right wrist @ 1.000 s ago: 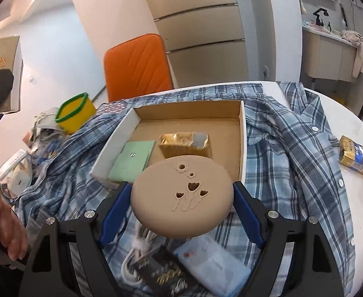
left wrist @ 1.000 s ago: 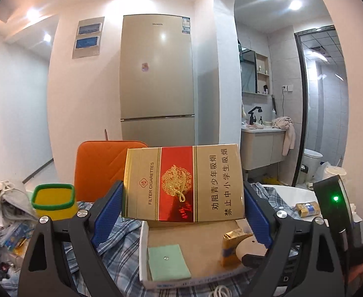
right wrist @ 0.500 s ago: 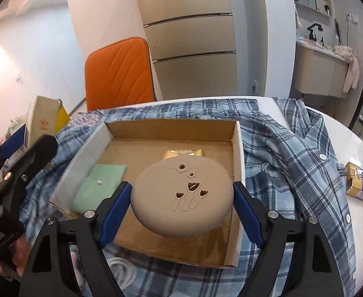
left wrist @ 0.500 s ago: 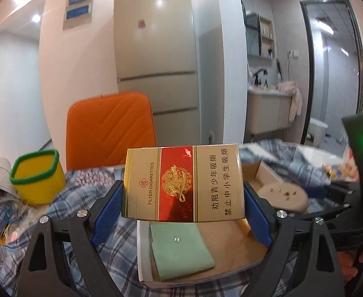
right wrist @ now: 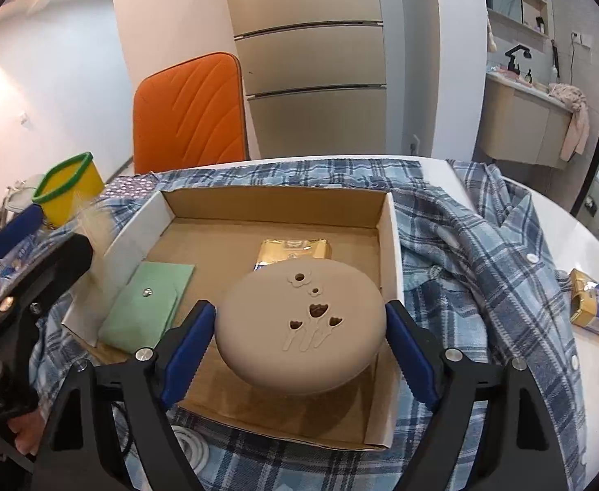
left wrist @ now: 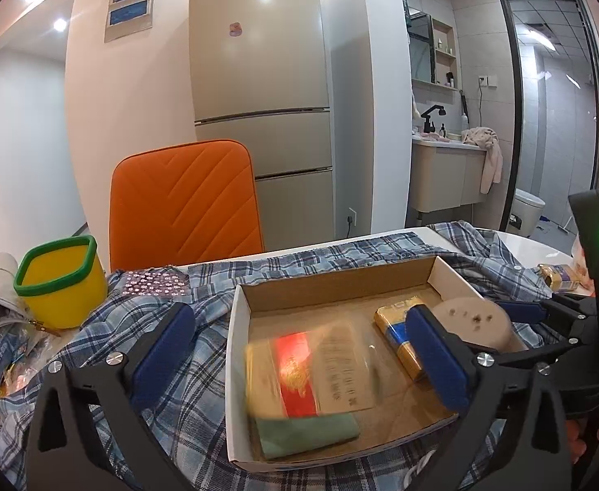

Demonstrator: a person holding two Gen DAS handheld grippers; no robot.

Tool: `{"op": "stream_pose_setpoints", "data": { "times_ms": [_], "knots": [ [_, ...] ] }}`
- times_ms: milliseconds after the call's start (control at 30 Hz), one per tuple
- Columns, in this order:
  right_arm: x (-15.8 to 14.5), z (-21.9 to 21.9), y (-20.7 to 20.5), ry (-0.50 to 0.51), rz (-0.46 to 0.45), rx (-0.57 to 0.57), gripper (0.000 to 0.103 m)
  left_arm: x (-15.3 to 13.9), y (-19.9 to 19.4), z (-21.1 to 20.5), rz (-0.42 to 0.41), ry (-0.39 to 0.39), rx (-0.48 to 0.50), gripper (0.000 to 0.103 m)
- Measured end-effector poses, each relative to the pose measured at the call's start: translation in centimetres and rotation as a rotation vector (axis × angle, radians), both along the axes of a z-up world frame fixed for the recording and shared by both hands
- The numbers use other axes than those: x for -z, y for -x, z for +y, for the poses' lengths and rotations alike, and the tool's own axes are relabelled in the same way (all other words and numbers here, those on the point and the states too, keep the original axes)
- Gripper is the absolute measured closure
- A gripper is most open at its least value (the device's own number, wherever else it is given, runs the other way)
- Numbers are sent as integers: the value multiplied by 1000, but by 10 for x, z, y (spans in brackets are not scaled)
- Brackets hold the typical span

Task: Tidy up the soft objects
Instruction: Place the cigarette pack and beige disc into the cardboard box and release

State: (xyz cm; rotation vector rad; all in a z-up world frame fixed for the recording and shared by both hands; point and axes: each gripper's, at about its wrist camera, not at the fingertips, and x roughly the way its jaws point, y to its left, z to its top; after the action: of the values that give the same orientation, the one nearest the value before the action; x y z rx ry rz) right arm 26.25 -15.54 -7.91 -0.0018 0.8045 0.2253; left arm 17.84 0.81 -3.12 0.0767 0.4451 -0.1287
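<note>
My left gripper has its jaws opening, and the pads no longer touch anything. A gold and red cigarette carton is blurred in mid-drop between them, over the green pouch in the shallow cardboard box. My right gripper is shut on a beige round case with flower cut-outs, held just above the box floor at its right side. A gold cigarette pack lies in the box behind the case. The green pouch shows at the box's left.
The box rests on a blue plaid shirt spread over a white table. A yellow bucket with a green rim stands left, an orange chair behind. Another gold pack lies at the right; a white cable lies in front.
The left gripper came down over the box, opened and let go of the carton, which now drops into the box. The right gripper sank with the beige case into the box.
</note>
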Motion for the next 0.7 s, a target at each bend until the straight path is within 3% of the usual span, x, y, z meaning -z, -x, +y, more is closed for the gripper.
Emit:
{"op": "stream_pose_setpoints", "data": {
  "times_ms": [400, 500, 600, 700],
  "knots": [
    [-19, 2, 14, 30, -129, -7, 17, -13, 14, 4, -78, 3, -28, 0],
    [-32, 2, 23, 41, -193, -8, 17, -25, 22, 4, -112, 4, -30, 0],
    [-47, 3, 31, 62, -249, -4, 17, -42, 30, 1, -181, -44, -50, 0],
    [-66, 4, 41, 70, -306, 3, 17, -66, 44, 7, -240, -11, -55, 0]
  ]
}}
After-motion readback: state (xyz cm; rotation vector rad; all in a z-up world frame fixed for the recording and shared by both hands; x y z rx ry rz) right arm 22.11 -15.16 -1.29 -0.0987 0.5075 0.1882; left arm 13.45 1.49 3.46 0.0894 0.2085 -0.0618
